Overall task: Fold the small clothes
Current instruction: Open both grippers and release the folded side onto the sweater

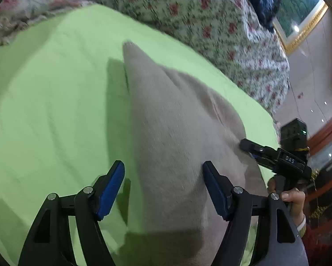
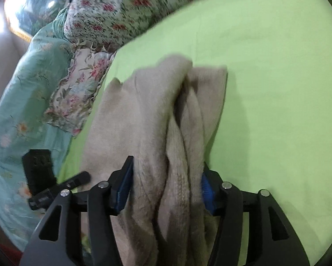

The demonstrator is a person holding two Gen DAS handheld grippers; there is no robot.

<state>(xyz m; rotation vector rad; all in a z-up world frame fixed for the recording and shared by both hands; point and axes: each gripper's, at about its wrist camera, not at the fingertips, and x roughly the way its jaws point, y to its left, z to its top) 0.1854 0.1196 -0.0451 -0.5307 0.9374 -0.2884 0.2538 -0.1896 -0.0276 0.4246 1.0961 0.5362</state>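
One beige garment (image 2: pixel 157 119) on my lime-green bed sheet (image 2: pixel 276 88), floral quilt (image 1: pixel 199 17) upper frame; right tongs (image 2: pixel 166 186) clamp its bunched folds, left tongs (image 1: pixel 163 184) gape empty.

Beige fuzzy garment (image 2: pixel 152 119) lies bunched on green sheet (image 2: pixel 276 88).

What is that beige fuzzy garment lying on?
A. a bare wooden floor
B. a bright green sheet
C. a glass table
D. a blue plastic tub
B: the beige garment is spread over a bright green sheet, with the right hand-held gripper closed on its bunched end.
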